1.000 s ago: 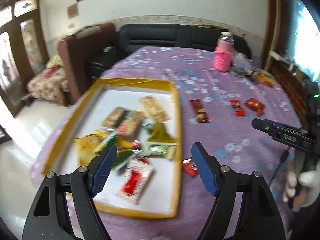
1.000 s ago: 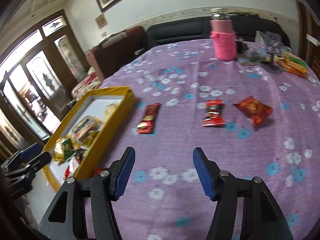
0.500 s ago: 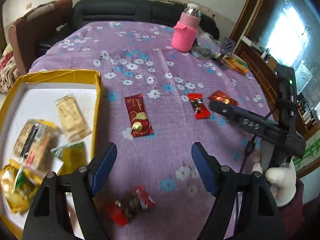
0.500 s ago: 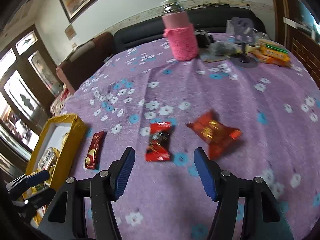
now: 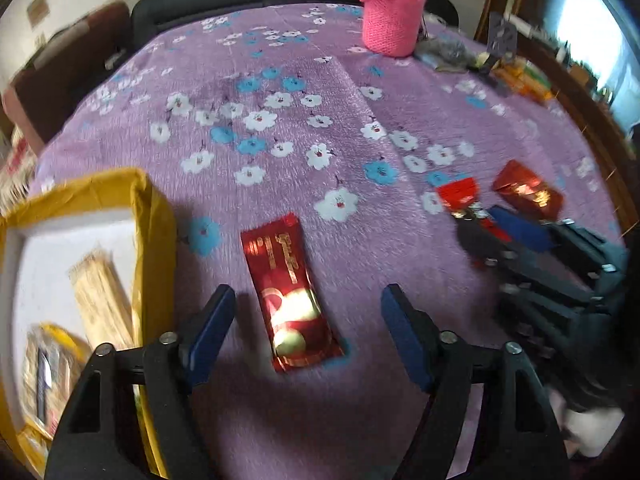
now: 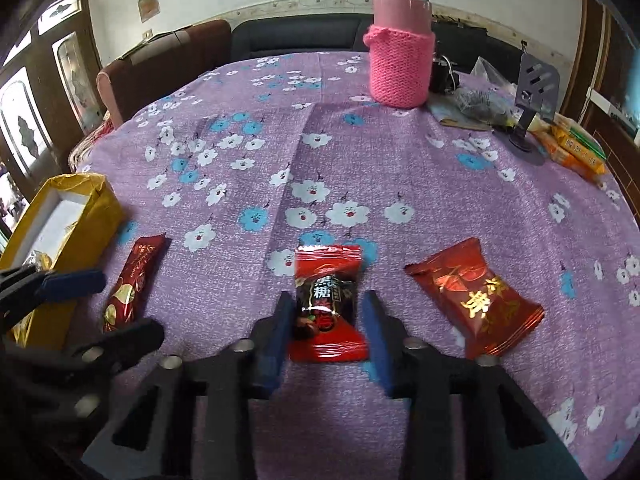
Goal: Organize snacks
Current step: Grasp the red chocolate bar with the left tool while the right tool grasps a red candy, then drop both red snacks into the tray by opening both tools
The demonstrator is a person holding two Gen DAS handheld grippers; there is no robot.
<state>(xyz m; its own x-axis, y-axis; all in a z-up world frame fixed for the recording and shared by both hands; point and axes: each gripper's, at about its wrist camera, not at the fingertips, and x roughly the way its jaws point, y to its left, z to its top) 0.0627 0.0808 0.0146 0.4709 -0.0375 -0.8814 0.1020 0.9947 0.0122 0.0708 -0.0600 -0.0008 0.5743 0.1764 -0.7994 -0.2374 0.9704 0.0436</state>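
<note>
My left gripper [image 5: 307,304] is open, its fingers on either side of a long dark-red snack bar [image 5: 290,293] lying on the purple tablecloth. My right gripper [image 6: 326,304] is open but narrowed, its fingers close on both sides of a red-and-black candy packet [image 6: 326,306]. A red packet with gold writing [image 6: 476,296] lies to its right. The snack bar also shows in the right wrist view [image 6: 130,284]. The yellow tray [image 5: 154,240] at left holds several snacks, including a beige wafer pack [image 5: 102,304].
A pink knit-covered flask [image 6: 402,40] stands at the table's far side. Beside it are a phone stand [image 6: 534,100], a dark bundle [image 6: 480,106] and orange boxes [image 6: 576,148]. A black sofa [image 6: 300,36] is behind the table.
Both grippers moved forward and down. The left one left the tray and now straddles the snack bar. The right one closed in on the red-and-black candy and its fingers narrowed.
</note>
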